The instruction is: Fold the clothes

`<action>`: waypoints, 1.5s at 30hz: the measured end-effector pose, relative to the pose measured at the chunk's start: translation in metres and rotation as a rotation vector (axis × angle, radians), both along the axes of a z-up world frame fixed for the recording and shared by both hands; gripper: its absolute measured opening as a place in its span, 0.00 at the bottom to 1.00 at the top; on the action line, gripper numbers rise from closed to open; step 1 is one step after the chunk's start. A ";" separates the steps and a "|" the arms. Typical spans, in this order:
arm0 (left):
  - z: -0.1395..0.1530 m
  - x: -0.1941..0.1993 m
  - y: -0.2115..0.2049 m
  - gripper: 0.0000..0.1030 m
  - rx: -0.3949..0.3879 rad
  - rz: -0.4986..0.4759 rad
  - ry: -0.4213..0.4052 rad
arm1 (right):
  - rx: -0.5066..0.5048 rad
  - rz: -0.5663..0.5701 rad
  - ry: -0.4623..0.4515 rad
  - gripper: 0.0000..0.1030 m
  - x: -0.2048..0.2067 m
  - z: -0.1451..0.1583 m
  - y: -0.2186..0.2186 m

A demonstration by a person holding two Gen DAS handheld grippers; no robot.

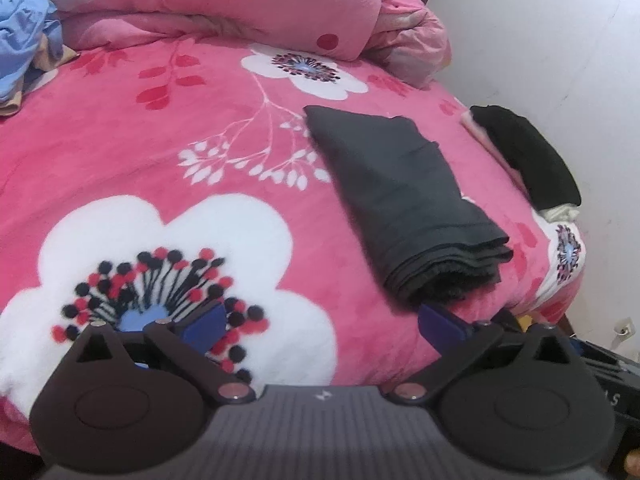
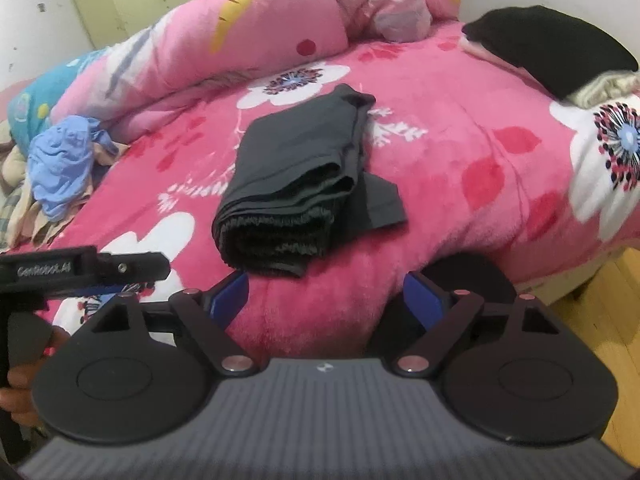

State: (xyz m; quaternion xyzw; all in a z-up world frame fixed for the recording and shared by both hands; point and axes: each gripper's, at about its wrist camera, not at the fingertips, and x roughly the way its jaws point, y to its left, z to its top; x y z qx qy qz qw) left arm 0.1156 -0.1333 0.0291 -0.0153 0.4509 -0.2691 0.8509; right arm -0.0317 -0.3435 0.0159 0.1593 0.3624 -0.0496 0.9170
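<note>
- A bed fills both views, spread with a pink floral blanket (image 1: 168,152), a white wall (image 1: 560,40) at 2 o'clock in the left wrist view and yellow wood floor (image 2: 616,300) at 4 o'clock in the right one.
- Writing now: "GenRobot.AI", a little blurred, runs along the black body of the left gripper (image 2: 84,270), which pokes in at 9 o'clock of the right wrist view, a hand (image 2: 20,384) below it on the handle.
- The left gripper (image 1: 320,326) has its blue pads (image 1: 208,326) spread wide, holding nothing.
- The right gripper (image 2: 326,300) is also wide apart and empty, hovering over the bed's near edge.
- Dead centre on the blanket lies the folded dark grey garment (image 2: 296,184), layered, its open folded end facing the grippers.
- Its long axis runs from 6 toward 12 o'clock, tilting slightly right in the right wrist view; a loose flap sticks out at its 4 o'clock side.
- A rolled pink quilt (image 2: 248,36) banks the far side at 12 o'clock.
- A crumpled light blue garment (image 2: 64,160) sits at 9 o'clock, well apart from the grey one.
- A black folded garment (image 2: 552,48) rests on pale cloth at 2 o'clock, at the bed's edge.
</note>
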 end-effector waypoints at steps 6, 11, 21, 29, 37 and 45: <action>0.004 -0.002 0.002 1.00 0.002 0.017 0.013 | -0.023 0.011 0.013 0.82 -0.001 0.000 0.009; 0.006 -0.004 0.002 1.00 0.026 0.068 -0.019 | -0.071 0.004 0.014 0.83 0.003 0.004 0.014; 0.006 -0.020 -0.012 0.99 0.132 0.099 -0.115 | -0.165 -0.012 0.006 0.84 0.003 0.010 0.031; 0.000 -0.024 -0.018 0.99 0.160 0.099 -0.110 | -0.189 -0.025 0.008 0.85 -0.004 0.009 0.028; -0.001 -0.023 -0.018 0.99 0.185 0.127 -0.129 | -0.183 -0.035 0.012 0.85 -0.003 0.006 0.026; -0.002 -0.019 -0.014 0.99 0.197 0.145 -0.122 | -0.186 -0.023 0.016 0.85 -0.002 0.005 0.029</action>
